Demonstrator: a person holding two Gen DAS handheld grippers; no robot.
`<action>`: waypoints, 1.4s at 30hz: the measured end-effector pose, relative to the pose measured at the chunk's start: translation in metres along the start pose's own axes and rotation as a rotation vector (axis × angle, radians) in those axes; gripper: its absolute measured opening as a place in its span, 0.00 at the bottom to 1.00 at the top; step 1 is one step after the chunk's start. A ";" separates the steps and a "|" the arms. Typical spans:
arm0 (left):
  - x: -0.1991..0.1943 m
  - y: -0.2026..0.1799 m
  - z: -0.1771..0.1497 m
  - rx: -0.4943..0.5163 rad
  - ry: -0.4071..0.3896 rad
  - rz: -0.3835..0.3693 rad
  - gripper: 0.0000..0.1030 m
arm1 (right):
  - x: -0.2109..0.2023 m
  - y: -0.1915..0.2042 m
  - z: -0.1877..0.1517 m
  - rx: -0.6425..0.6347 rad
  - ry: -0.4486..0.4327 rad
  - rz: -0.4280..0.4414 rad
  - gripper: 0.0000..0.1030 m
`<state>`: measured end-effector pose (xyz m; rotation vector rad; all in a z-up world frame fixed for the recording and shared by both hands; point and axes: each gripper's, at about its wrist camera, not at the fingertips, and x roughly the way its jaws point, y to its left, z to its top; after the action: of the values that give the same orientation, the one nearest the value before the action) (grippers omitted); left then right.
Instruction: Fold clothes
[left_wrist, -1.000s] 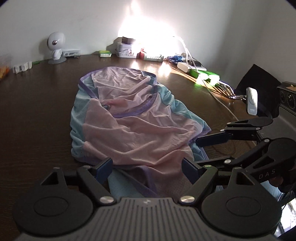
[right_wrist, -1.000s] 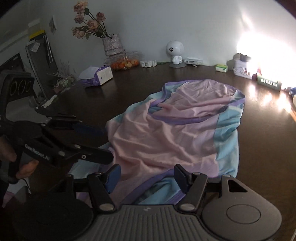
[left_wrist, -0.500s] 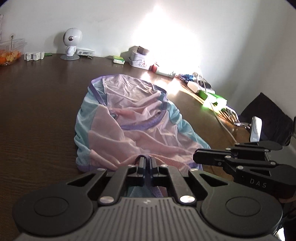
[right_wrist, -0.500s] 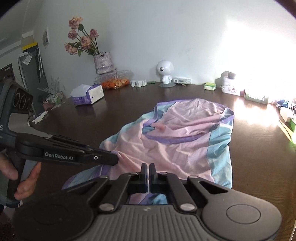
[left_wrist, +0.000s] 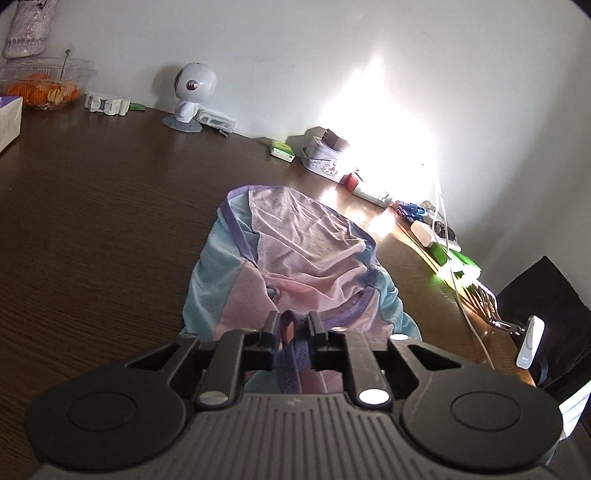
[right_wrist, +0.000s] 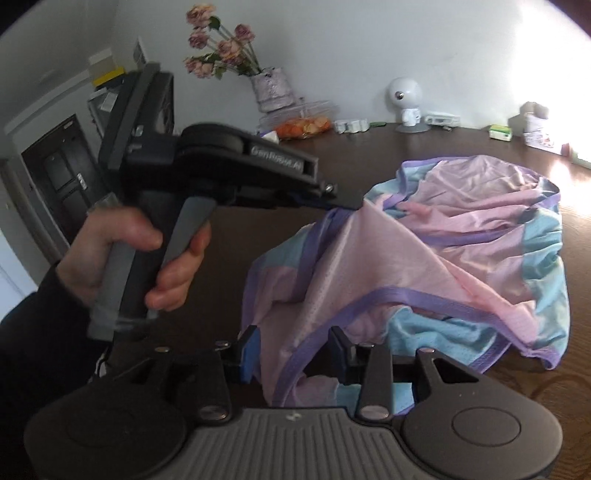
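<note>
The pink, blue and purple garment (left_wrist: 295, 266) lies crumpled on the dark wooden table (left_wrist: 92, 221), its far edge toward 12 o'clock and its near hem lifted. The left gripper (left_wrist: 293, 332) is opening, with the purple hem band between its fingers; seen from the right wrist, a hand (right_wrist: 136, 258) holds it at 10 o'clock and cloth hangs from its tip. The right gripper (right_wrist: 291, 349) is also opening, and the hem passes loosely between its blue pads (right_wrist: 246, 350).
</note>
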<state>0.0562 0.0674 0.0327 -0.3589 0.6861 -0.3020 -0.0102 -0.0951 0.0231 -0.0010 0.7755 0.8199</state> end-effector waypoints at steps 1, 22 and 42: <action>-0.008 0.002 -0.002 0.013 -0.013 -0.014 0.53 | 0.004 0.003 -0.001 -0.015 0.015 -0.016 0.27; -0.022 -0.065 -0.069 0.648 -0.048 0.092 0.82 | -0.058 -0.069 0.019 0.167 -0.244 -0.364 0.17; -0.013 -0.074 -0.070 0.798 -0.022 0.133 0.83 | -0.041 -0.005 -0.016 -0.011 -0.148 -0.403 0.02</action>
<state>-0.0110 -0.0091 0.0206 0.4412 0.5152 -0.4172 -0.0343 -0.1299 0.0353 -0.1027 0.6036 0.4353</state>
